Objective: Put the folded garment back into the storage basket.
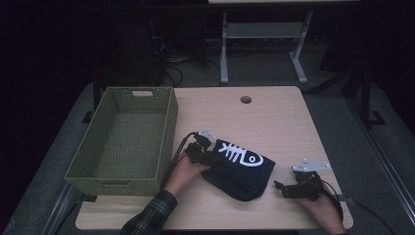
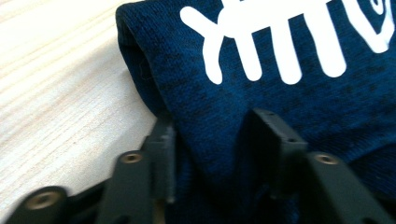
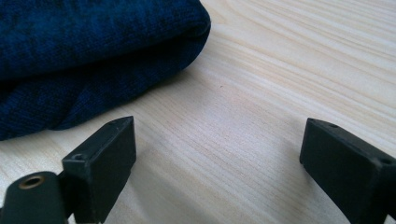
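In the left gripper view, the left gripper has its two black jaws set at a middling width with a thick fold of the folded navy garment between them. One jaw stands at the cloth's edge on the left of the frame, where fabric meets wood, and the other lies on top of the cloth right of centre. The cloth bulges up in the gap. Whether the pads already press on it cannot be told. Above the jaws, the garment's white fish-skeleton print runs across the upper right of the frame, and the pale wooden table takes up the left side.

In the right gripper view, the right gripper has its jaws spread wide, one at the lower left and one at the lower right of the frame, with bare table wood between them. The garment's rounded, folded edge lies in the upper left of that frame, near the left-hand jaw but apart from it.

In the high view, the garment lies at the lower centre of the frame on the near part of the table. The left gripper is at its left edge, carried by a hand in a plaid sleeve. The right gripper rests on the table just right of the garment, at the lower right. A green woven basket stands on the left side of the table, close beside the left gripper.
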